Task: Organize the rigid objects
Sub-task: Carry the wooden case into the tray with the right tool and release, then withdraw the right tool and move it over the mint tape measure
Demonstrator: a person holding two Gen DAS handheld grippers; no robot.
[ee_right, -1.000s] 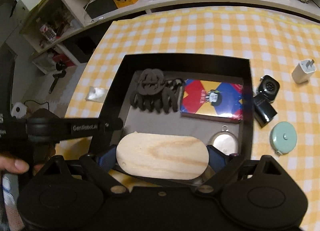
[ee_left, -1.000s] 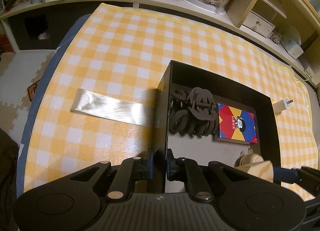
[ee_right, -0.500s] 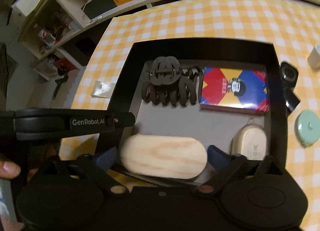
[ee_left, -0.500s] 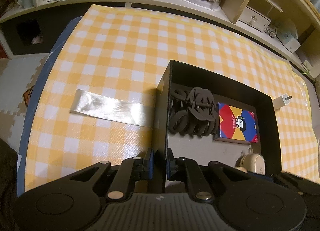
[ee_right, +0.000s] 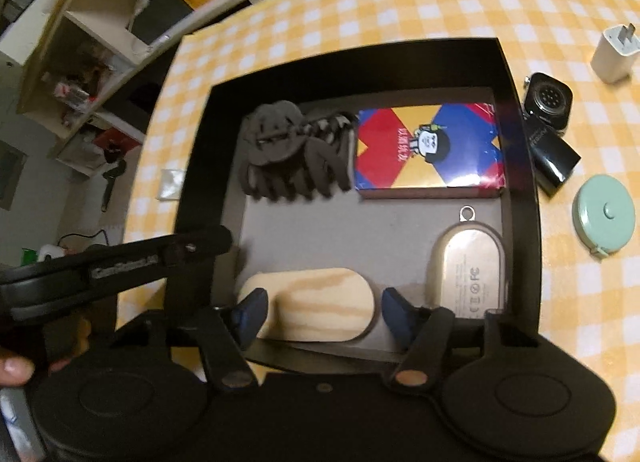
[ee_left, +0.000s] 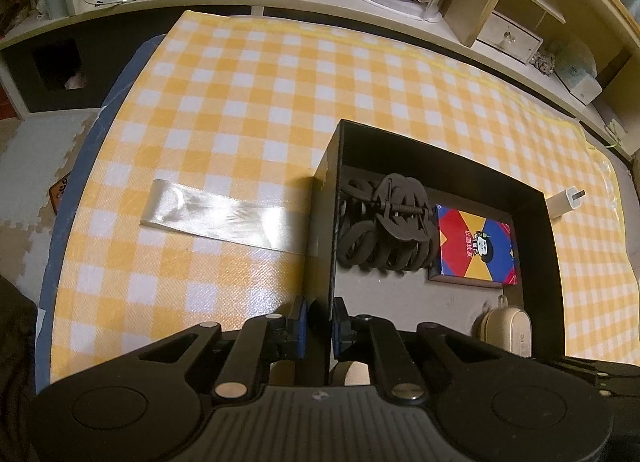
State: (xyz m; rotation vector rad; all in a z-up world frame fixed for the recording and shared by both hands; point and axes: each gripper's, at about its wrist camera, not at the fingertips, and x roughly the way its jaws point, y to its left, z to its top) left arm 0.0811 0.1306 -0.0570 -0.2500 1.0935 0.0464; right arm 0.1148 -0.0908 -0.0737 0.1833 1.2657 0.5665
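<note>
Right wrist view: your right gripper [ee_right: 320, 312] is closing, pads clear of the oval pale wooden block [ee_right: 316, 304] lying in the black square box [ee_right: 520, 166], near side. Your left gripper [ee_left: 319, 320] pinches the box's left wall.

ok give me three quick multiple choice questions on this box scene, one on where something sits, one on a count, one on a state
1. Where does the mint tape measure lie?
A. in the black box
B. on the checked cloth outside the box
C. on the shelf

2. How many things lie inside the black box?
A. two
B. four
C. six

3. What does the left gripper do?
A. pinches the box wall
B. holds the card box
C. hangs open over the cloth

Answers: 1 B, it sits right of the box wall. 2 B: hair claw, card box, gold case, wooden block. 3 A, its pads close either side of the wall.
</note>
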